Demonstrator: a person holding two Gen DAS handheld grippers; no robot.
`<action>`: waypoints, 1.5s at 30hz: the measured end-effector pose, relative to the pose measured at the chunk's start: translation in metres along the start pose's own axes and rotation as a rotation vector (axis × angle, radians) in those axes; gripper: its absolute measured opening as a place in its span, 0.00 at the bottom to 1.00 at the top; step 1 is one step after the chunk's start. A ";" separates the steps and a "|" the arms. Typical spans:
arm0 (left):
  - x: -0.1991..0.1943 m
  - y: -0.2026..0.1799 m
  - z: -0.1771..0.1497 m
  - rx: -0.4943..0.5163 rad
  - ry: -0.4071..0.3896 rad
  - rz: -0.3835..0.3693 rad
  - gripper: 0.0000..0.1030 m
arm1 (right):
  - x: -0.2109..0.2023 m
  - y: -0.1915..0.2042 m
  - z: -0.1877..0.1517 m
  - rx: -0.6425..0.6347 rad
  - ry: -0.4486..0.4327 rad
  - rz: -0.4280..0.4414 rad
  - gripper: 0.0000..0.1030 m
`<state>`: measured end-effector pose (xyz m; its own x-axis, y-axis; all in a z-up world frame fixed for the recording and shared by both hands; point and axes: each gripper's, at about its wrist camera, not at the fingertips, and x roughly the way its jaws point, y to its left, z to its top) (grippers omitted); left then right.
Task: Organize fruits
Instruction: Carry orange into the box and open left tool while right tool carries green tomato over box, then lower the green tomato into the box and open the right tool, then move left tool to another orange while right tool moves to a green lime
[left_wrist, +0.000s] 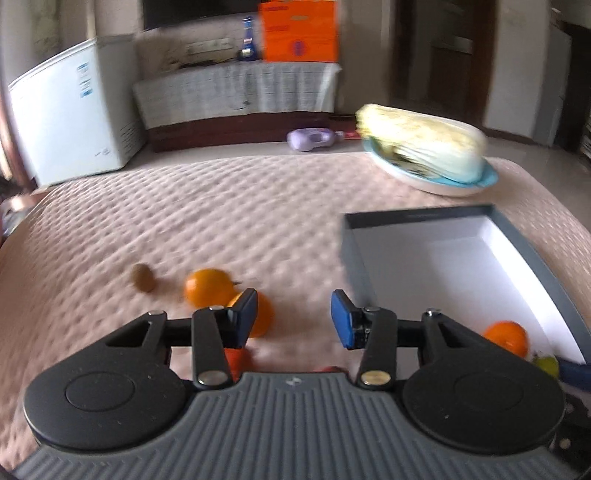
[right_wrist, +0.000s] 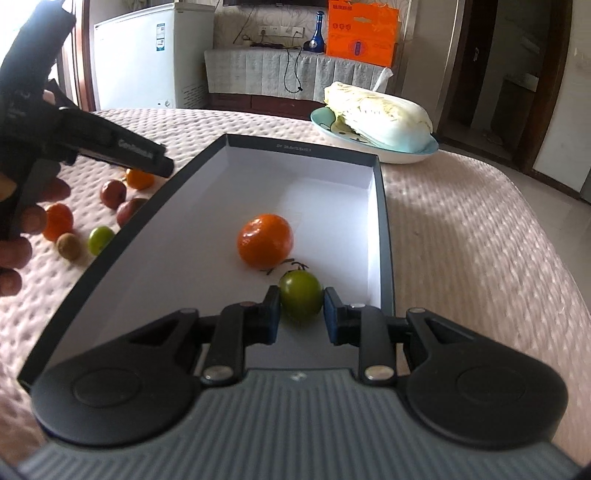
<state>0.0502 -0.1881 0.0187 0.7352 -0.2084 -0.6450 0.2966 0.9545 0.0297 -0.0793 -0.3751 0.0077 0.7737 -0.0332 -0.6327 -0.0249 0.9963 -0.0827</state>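
A grey box with a white inside (right_wrist: 376, 206) lies on the quilted cloth; it also shows in the left wrist view (left_wrist: 532, 254). In it sit an orange (right_wrist: 265, 240) and a green tomato (right_wrist: 300, 295). My right gripper (right_wrist: 300, 317) is in the box with its pads close on either side of the green tomato, a thin gap on each side. My left gripper (left_wrist: 293, 319) is open and empty above the cloth, over two oranges (left_wrist: 208, 288) and beside a kiwi (left_wrist: 143, 277). Left of the box lie several loose fruits (right_wrist: 112, 192).
A napa cabbage (right_wrist: 380, 114) lies on a blue plate (right_wrist: 406, 153) behind the box. The left hand-held gripper body (right_wrist: 74, 136) hangs over the loose fruits. A white freezer (right_wrist: 147, 55) and a covered cabinet (right_wrist: 273, 77) stand beyond the table.
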 end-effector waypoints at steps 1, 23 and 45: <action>0.001 -0.006 -0.001 0.009 0.004 -0.015 0.45 | 0.000 -0.001 0.000 -0.003 -0.001 -0.003 0.27; -0.042 0.024 -0.010 -0.011 -0.042 -0.079 0.60 | -0.038 0.023 0.013 -0.054 -0.074 -0.031 0.29; -0.149 0.115 -0.096 -0.029 0.012 0.042 0.75 | -0.073 0.081 0.029 -0.035 -0.193 0.153 0.44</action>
<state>-0.0835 -0.0267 0.0452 0.7394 -0.1652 -0.6527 0.2474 0.9683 0.0352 -0.1190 -0.2893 0.0696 0.8659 0.1371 -0.4812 -0.1703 0.9851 -0.0258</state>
